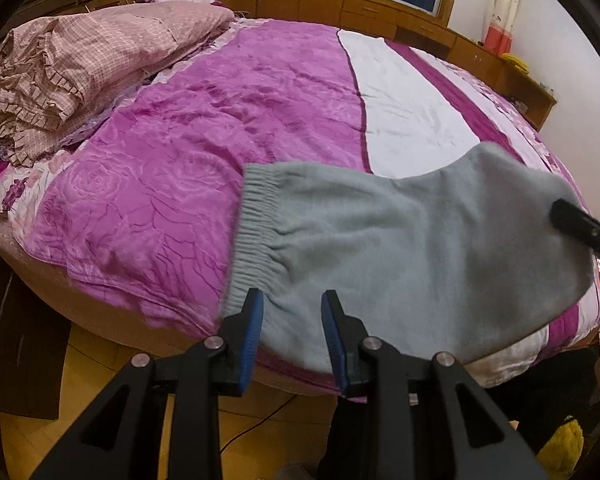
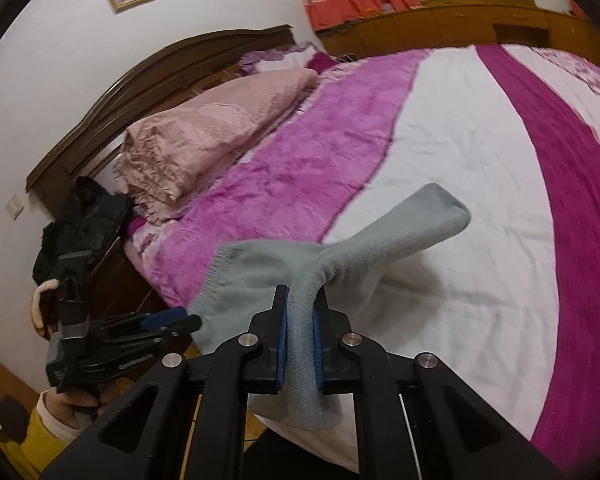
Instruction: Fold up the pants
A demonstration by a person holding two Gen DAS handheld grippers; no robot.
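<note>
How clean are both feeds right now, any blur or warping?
Left wrist view: fisheye bows the bed; grey pants slightly soft, right gripper smeared at the edge. Right wrist view: purple blanket motion-blurred, pinched pants sharper, corners vignetted.

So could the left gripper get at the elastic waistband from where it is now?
Probably yes: the left gripper is open right at the waistband end of the grey pants, with nothing in between.

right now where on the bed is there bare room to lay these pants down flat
The white strip between the pink plush blanket and the magenta band lies bare beyond the grey pants. The blanket's middle is bare too. It is crowded by the headboard, where the folded pink quilt sits.
</note>
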